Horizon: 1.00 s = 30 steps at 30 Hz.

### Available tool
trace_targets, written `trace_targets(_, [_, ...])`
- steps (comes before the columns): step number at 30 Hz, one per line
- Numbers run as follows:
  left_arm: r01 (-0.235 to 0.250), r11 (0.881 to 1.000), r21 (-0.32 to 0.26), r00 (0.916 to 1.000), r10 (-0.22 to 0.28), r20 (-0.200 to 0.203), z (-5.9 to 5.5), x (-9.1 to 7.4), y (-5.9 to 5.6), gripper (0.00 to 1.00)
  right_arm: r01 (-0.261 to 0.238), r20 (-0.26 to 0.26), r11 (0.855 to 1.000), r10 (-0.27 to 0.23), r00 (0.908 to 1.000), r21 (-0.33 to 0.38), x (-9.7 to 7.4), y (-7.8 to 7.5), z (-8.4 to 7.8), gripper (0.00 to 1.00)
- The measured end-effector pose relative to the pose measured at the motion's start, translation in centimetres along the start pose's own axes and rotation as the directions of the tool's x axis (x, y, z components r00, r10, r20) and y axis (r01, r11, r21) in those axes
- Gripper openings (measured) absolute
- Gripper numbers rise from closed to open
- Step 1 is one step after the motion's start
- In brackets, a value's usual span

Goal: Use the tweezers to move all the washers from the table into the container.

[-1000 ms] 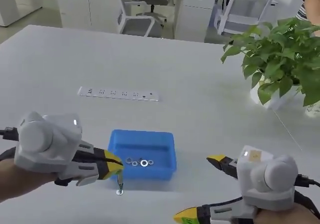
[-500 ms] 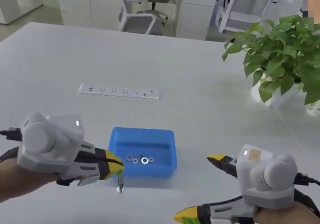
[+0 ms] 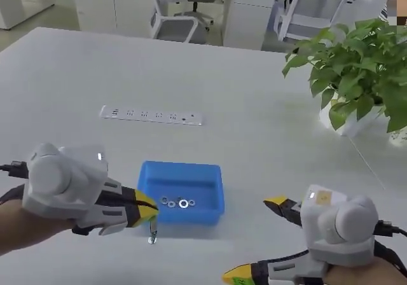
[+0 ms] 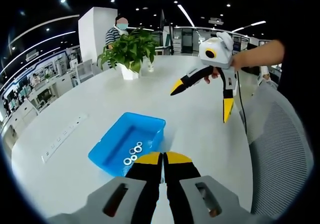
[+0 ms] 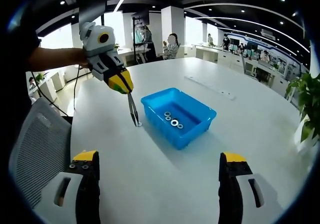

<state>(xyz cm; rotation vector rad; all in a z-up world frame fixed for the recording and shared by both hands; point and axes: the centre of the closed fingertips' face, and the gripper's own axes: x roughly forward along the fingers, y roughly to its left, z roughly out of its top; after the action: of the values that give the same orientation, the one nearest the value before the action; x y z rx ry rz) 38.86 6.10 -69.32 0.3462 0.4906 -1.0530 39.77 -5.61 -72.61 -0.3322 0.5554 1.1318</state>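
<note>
At left, my left tool (image 3: 149,212) is clenched on the tweezers (image 3: 152,229). Their tips point down just beside the blue container (image 3: 191,218) and seem to pinch a washer (image 3: 151,240). Risk: the thin washer slips free or clips the near wall. Other washers (image 3: 183,203) lie inside. My right tool (image 3: 254,239) is released, idle.

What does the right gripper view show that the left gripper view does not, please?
Right gripper view: the tweezers clamped in the left gripper, tips pointing down at the table just outside the container. Left gripper view: the right gripper, jaws wide open, held above the table. Both: the blue container with washers in it, and the power strip.
</note>
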Motion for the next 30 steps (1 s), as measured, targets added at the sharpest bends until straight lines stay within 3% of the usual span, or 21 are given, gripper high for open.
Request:
trace_targets(2, [-0.003, 1.0, 0.014, 0.9999, 0.003, -0.015, -0.3, 0.2, 0.1, 0.05, 0.001, -0.001, 1.0, -0.001, 1.0, 0.001, 0.0, 0.0, -0.1, 1.0])
trace_targets(16, [0.01, 1.0, 0.005, 0.9999, -0.01, -0.004, -0.3, 0.3, 0.0, 0.05, -0.027, -0.004, 0.999, 0.027, 0.9996, -0.024, 0.4, 0.6, 0.0, 0.96])
trace_targets(24, [0.04, 0.999, 0.017, 0.9992, -0.04, -0.009, -0.4, 0.2, -0.3, 0.05, -0.108, -0.006, 0.989, 0.108, 0.9941, -0.098, 1.5, 1.6, 0.7, 0.83])
trace_targets(30, [0.05, 0.998, 0.023, 0.9985, -0.05, -0.021, -0.4, 0.2, -0.3, 0.05, -0.176, -0.005, 0.972, 0.177, 0.9842, -0.159, 2.9, 2.1, 1.8, 0.72])
